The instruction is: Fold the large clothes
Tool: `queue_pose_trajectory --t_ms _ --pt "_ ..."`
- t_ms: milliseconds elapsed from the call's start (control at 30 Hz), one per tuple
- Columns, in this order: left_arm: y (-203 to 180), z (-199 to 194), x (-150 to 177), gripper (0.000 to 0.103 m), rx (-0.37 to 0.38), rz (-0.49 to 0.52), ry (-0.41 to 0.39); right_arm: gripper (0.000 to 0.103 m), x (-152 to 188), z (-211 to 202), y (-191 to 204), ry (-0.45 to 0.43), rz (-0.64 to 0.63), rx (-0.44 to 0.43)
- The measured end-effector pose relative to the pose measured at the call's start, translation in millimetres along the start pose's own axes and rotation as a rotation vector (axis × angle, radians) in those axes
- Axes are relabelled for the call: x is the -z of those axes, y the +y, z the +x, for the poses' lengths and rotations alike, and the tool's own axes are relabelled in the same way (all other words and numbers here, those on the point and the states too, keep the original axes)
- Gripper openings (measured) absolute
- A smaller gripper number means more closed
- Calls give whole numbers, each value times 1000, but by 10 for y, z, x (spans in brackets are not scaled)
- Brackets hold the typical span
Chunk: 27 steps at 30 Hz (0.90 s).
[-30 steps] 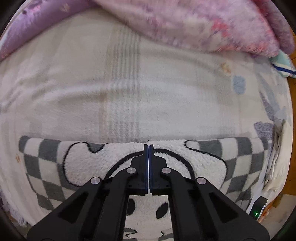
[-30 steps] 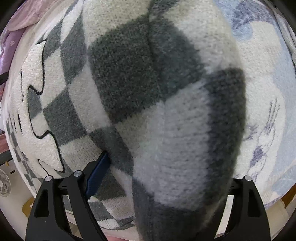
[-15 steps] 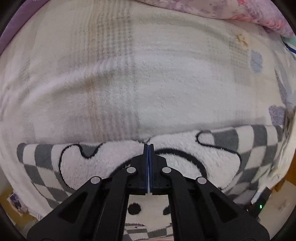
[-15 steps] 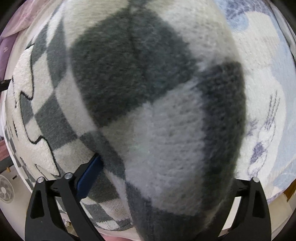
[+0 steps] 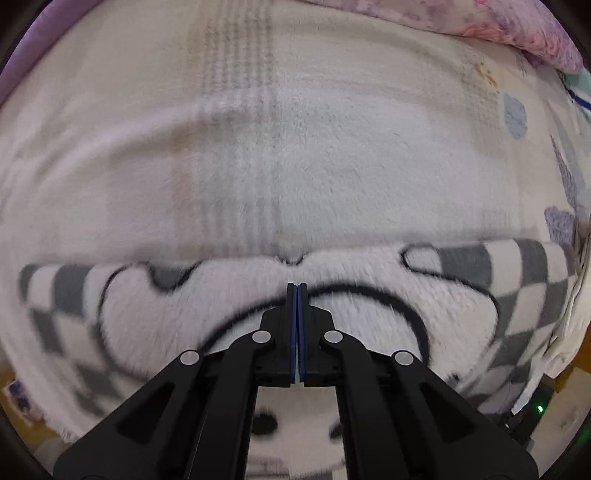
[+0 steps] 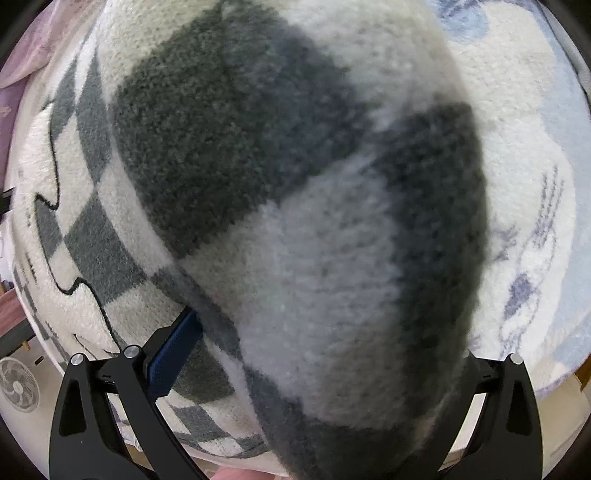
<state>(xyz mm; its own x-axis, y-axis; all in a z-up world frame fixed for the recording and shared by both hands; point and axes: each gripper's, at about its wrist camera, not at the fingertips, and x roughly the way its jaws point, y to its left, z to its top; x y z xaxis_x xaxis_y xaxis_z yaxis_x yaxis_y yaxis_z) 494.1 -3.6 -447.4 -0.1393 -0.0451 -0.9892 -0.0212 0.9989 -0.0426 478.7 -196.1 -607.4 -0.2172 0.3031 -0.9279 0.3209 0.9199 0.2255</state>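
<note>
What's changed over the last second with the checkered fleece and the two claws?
In the left wrist view the pink quilt has slid toward the top edge, and the checkered fleece edge sits further past the left claw tips, blurred. In the right wrist view, the right claw arms stand wider apart around the fleece bulge. Unchanged: the left claw stays shut, and fleece still fills the right claw.

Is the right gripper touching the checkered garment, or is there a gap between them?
Touching. In the right wrist view, a thick fold of the checkered garment fills the space between the widely spread fingers of the right gripper and presses against its blue pad.
</note>
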Motion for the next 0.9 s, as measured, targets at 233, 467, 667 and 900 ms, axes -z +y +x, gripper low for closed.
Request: queue_pose_trajectory --t_ms 233,467,667,900 --pt "-23 -232 220 0 -47 36 31 96 68 -7 -168 56 107 17" --pt "144 -120 165 0 14 -22 72 97 79 12 -364 55 91 -32" --pt "323 112 483 2 82 -100 85 97 104 49 -403 35 94 -19" --pt "273 20 980 0 -11 15 70 97 187 38 -545 13 102 -2"
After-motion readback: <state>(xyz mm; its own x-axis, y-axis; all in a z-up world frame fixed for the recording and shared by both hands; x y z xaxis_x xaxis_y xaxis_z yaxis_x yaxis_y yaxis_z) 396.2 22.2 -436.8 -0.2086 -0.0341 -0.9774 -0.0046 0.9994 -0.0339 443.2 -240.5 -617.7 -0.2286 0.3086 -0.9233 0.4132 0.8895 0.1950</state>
